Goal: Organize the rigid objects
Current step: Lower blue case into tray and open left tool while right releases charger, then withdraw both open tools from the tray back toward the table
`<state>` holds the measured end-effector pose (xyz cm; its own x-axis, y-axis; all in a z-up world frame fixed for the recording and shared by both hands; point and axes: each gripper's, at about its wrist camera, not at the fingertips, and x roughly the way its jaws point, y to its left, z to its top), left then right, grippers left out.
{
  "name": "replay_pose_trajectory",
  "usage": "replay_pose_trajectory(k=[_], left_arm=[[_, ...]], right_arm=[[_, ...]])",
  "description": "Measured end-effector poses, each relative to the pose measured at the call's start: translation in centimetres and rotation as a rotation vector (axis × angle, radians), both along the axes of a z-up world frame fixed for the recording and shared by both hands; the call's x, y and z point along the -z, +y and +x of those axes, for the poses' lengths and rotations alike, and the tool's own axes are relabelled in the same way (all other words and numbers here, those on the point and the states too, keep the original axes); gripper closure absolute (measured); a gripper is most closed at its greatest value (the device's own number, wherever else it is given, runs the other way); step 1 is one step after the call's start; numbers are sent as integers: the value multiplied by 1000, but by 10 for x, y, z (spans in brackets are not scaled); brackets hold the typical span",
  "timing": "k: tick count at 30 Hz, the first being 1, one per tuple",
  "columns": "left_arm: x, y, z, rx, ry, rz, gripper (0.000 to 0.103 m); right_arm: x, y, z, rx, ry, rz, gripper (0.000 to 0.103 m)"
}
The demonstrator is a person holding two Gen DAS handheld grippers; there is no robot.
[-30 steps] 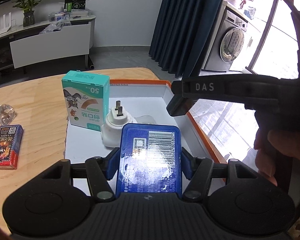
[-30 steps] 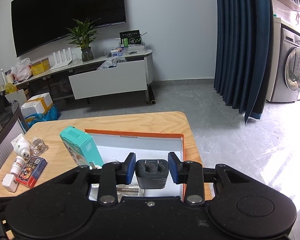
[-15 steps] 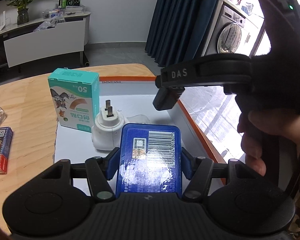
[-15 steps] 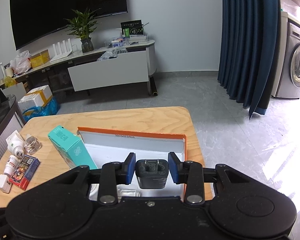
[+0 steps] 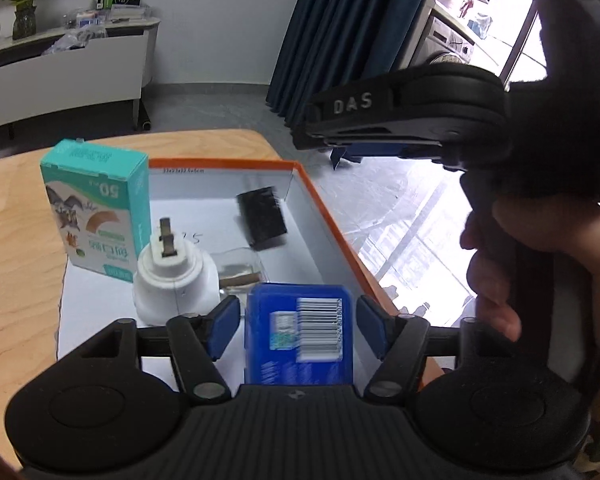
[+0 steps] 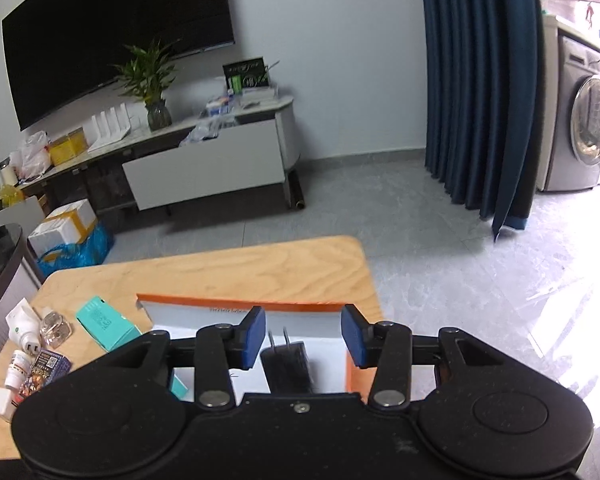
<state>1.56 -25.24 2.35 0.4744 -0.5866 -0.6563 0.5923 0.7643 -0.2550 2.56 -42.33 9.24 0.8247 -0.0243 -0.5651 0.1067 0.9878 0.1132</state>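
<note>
My left gripper [image 5: 298, 326] is open, and a blue tin [image 5: 300, 338] with a barcode lies between its pads, apart from both. My right gripper [image 6: 304, 338] is open above the orange-edged white box [image 6: 240, 306]; it also shows in the left wrist view [image 5: 340, 152]. A black charger [image 5: 262, 218] is blurred below the right gripper, inside the box [image 5: 324, 208]; in the right wrist view the charger [image 6: 288, 364] sits between the open pads. In the box stand a teal carton [image 5: 96, 208] and a white plug adapter [image 5: 172, 280].
A clear plastic item [image 5: 240, 268] lies in the box. On the wooden table [image 6: 220, 268] at the left lie a white plug [image 6: 22, 324], a small glass bottle [image 6: 56, 326], a white bottle [image 6: 16, 368] and a printed card box [image 6: 46, 370].
Both grippers have opened. The black charger left the right gripper and is down in the box. The blue tin is loose between the left pads.
</note>
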Motion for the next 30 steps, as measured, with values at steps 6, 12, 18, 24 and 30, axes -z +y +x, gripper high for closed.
replay_pose_trajectory(k=[6,12,18,24,30], left_arm=[[-14,16,-13,-27,-28,-7,23],[-25,51,-28,-94,-63,10,16],[-27,103,-36,-212,-44,27,16],[-26,171,-44,-369,-35,47,15],[-21,226,-42,-519,1,60,15]], right_arm=[[-15,8,-33,8,-54,-40,29],[-17,31,-64,-4,-74,-49,19],[-15,71,-85,-79,-76,-23,17],[-13,116,-91,-156,-74,-9,16],[-5,168,-89,-251,-59,-4,16]])
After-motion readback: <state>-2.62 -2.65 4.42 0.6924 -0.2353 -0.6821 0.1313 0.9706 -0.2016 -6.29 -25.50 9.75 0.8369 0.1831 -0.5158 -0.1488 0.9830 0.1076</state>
